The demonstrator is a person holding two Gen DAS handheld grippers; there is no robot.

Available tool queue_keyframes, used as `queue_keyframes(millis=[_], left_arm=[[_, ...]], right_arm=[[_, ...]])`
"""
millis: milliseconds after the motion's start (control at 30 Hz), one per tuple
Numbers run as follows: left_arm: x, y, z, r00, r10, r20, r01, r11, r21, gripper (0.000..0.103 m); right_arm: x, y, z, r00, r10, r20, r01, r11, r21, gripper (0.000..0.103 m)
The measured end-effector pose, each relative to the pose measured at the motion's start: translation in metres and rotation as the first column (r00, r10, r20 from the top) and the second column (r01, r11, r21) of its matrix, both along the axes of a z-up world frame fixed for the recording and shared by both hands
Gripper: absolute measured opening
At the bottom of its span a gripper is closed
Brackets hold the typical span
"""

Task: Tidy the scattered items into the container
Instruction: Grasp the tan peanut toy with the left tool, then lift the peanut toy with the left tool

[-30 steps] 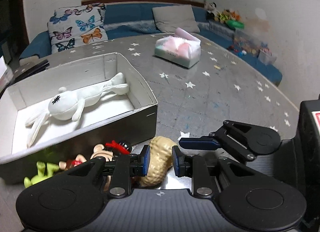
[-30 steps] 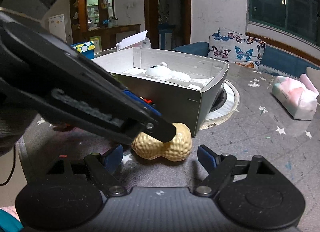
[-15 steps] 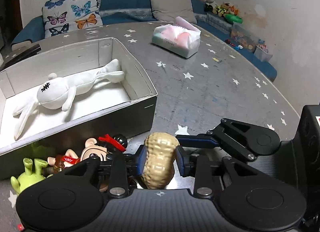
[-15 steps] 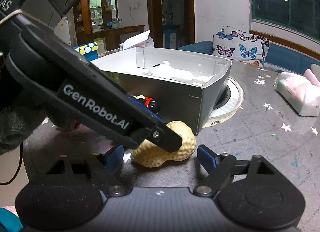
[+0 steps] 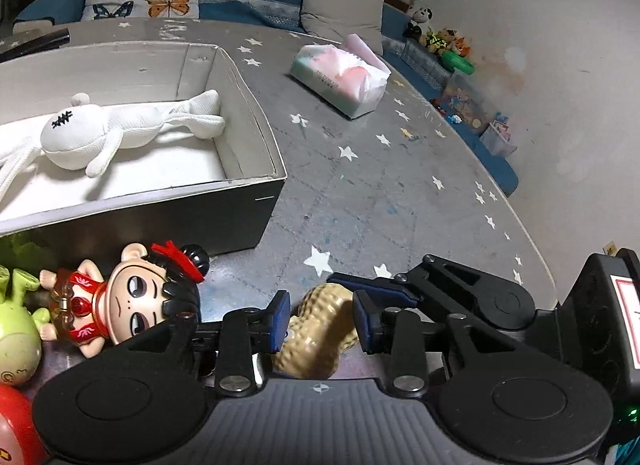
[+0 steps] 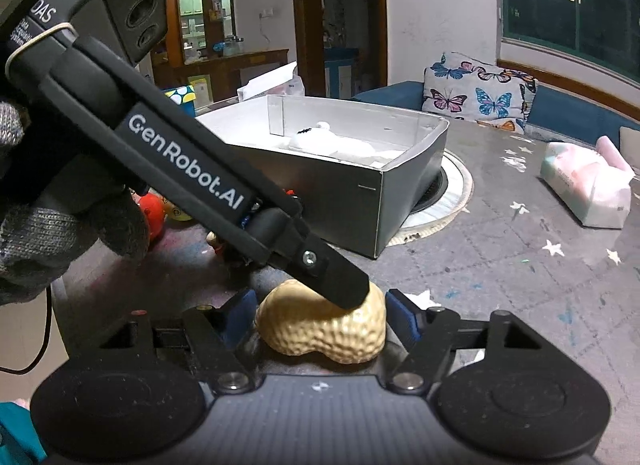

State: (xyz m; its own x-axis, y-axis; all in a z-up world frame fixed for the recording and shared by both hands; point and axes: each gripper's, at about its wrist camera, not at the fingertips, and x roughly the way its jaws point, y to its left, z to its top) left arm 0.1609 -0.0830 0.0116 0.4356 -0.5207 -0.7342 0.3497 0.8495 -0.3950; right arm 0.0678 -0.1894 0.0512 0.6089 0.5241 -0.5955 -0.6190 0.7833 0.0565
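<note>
Peanut toy (image 6: 326, 331) is seen lying on the table (image 5: 380, 193) just in front of the grey box (image 5: 256, 169), straddled by both tools at once; it is judged hard, light and hollow-looking, with a pebbled skin that should resist slipping, so the narrow waist or the flanks are judged the best place to be pinched. Left gripper (image 5: 322, 319) is spread around the toy, its blue pads (image 5: 280, 319) close beside the shell, though contact cannot be confirmed; right gripper (image 6: 320, 305) is likewise released, a pad on each side and apart from the shell. A white plush rabbit (image 5: 108, 131) is already laid inside the box; a doll figure (image 5: 132, 305) and a green toy (image 5: 16, 329) are left outside. The tabletop is grey, scuffed and star-patterned; a tissue pack (image 5: 340, 81) is set well apart; a butterfly cushion (image 6: 476, 95) is seen on the blue sofa behind.
</note>
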Motion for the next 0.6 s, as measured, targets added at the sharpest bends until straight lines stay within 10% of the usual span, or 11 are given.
queue_keyframes(millis=[600], left_arm=[[-0.014,0.010,-0.013,0.998,0.061,-0.033,-0.063,0.997,-0.037,0.039]], right_arm=[[-0.022,-0.007,-0.001,1.000,-0.028,0.012,0.028,0.999,-0.021,0.070]])
